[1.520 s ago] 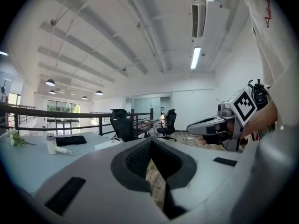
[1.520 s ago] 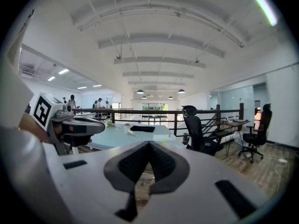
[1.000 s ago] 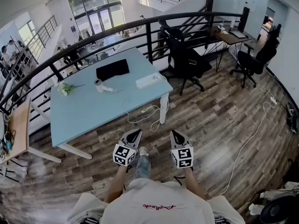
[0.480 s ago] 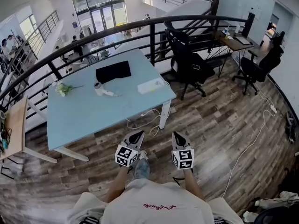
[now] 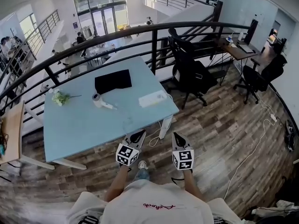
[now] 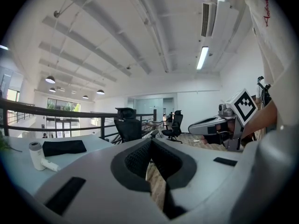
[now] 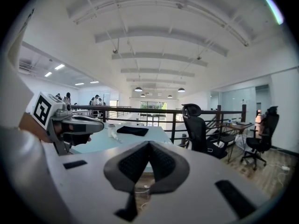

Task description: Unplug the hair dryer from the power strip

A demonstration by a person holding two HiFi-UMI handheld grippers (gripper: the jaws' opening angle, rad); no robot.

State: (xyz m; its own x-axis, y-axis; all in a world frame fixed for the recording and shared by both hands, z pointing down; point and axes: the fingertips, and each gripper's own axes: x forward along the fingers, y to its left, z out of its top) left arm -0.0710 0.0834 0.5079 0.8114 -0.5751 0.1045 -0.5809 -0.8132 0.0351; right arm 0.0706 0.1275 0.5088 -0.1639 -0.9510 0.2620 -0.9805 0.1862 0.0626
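while left claw [image 5: 138, 135], right claw [image 5: 176, 136] shut, table [image 5: 79, 122] edge just ahead

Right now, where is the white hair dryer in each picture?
Head view: the hair dryer lies on the blue table, upper left of centre.
Left gripper view: far left, low down.
Right gripper view: small, left of centre.
Shared landmark: the black mat beside it.

Stepped fwd toward light-blue rectangular table [image 5: 79, 125]. Grey marker-cubed left gripper [image 5: 138, 135] now just at its near edge, grey right gripper [image 5: 176, 137] alongside, near the corner; before, both well short, over brown wood floor [image 5: 219, 125].
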